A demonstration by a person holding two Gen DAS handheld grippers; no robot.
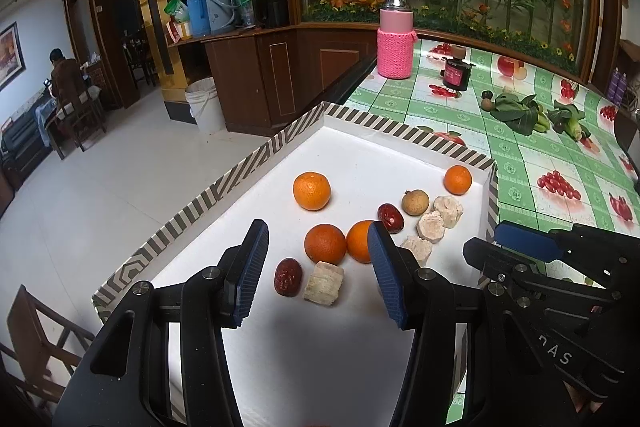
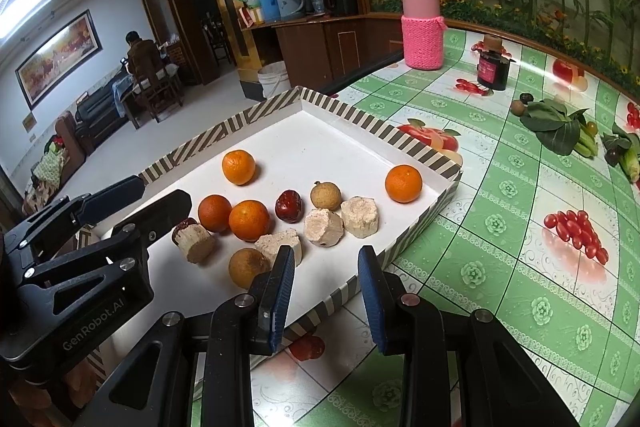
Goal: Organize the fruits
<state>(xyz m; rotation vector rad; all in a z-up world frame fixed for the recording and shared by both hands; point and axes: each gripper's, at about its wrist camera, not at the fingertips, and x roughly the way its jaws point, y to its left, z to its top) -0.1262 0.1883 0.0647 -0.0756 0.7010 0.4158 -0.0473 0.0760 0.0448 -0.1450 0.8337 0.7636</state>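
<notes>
A white tray with a striped rim [image 1: 280,143] [image 2: 416,147] holds several oranges [image 1: 311,190] [image 2: 403,183], red dates [image 1: 287,276] [image 2: 289,205], brown longans [image 1: 415,202] [image 2: 248,267] and pale cut chunks [image 1: 323,283] [image 2: 359,216]. My left gripper [image 1: 318,273] is open and empty, low over the tray's near part, with an orange [image 1: 325,243] and a chunk between its fingers. My right gripper [image 2: 326,295] is open and empty over the tray's near right rim; it also shows in the left wrist view [image 1: 520,247].
The tray sits at the left edge of a table with a green fruit-print cloth [image 2: 520,267]. A pink knit-sleeved bottle [image 2: 423,27], a dark jar [image 2: 493,65] and leafy greens [image 2: 560,131] stand further back. The floor drops off to the left [image 1: 100,187].
</notes>
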